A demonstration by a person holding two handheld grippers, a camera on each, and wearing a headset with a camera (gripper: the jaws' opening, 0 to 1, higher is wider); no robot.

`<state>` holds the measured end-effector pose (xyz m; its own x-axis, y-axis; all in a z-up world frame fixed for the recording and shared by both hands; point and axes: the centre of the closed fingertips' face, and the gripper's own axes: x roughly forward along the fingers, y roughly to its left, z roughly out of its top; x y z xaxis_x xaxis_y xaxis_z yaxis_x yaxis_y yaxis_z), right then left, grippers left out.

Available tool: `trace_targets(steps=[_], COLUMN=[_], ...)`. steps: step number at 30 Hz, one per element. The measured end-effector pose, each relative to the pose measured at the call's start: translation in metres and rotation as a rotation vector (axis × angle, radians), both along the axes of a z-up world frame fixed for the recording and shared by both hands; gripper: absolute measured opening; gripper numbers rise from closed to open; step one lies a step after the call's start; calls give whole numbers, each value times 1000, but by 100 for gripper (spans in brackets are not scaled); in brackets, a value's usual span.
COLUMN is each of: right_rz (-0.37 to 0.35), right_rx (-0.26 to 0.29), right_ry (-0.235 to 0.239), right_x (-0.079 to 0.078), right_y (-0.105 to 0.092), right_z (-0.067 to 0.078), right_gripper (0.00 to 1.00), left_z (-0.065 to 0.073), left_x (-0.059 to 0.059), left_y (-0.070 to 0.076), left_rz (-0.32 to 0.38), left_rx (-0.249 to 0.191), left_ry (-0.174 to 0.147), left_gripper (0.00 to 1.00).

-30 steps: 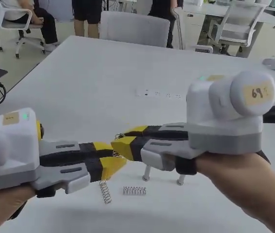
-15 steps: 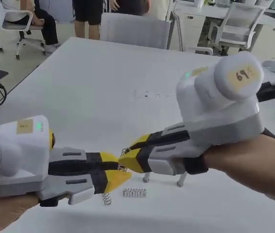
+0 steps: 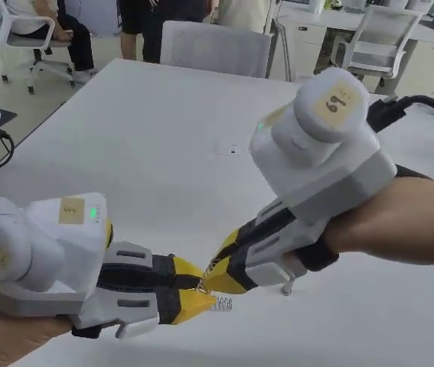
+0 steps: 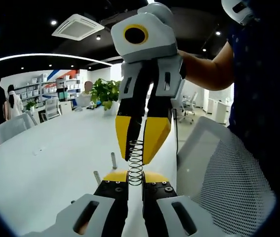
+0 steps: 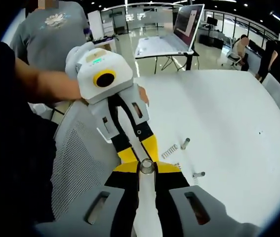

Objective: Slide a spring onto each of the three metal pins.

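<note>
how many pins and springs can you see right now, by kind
pin: 3, one in the right gripper, two on the table
spring: 2 clearly seen, one in the left gripper, one on the table
total: 5

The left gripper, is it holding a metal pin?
No, the left gripper is clamped on a spring that stands up between its jaws.

A wide white table point(image 3: 148, 145) sits in the middle of an open office. Beyond its far edge stands a grey chair point(image 3: 215, 47), with white desks point(image 3: 312, 42) and mesh office chairs point(image 3: 373, 38) behind. Strip lights point(image 4: 46, 55) and a vent point(image 4: 79, 27) hang overhead.
</note>
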<state>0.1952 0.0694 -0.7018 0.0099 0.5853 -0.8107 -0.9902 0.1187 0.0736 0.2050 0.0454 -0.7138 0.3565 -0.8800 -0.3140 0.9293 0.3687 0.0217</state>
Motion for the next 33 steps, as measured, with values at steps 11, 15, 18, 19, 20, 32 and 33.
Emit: trace_targets(steps=[11, 15, 18, 19, 20, 32, 33], right_rz=[71, 77, 75, 71, 72, 67, 66], right_rx=[-74, -89, -97, -105, -109, -117, -116], right_ry=[-1, 4, 15, 19, 16, 13, 14], right_x=[-5, -5, -5, -4, -4, -2, -2], right_y=[2, 0, -1, -2, -2, -2, -1], right_z=[-10, -10, -11, -12, -13, -12, -12], right_gripper=[9, 9, 9, 8, 8, 8, 8], left_z=[-4, -5, -6, -7, -7, -7, -7], left_x=[-4, -5, -5, -4, -4, -2, -2], left_y=[-2, -2, -2, -2, -2, -1, -1], left_rz=[-27, -29, -28, -28, -27, -8, -7], left_rx=[25, 27, 25, 27, 27, -14, -17], left_ry=[6, 14, 15, 13, 12, 27, 29], left_gripper=[2, 2, 2, 2, 2, 8, 8])
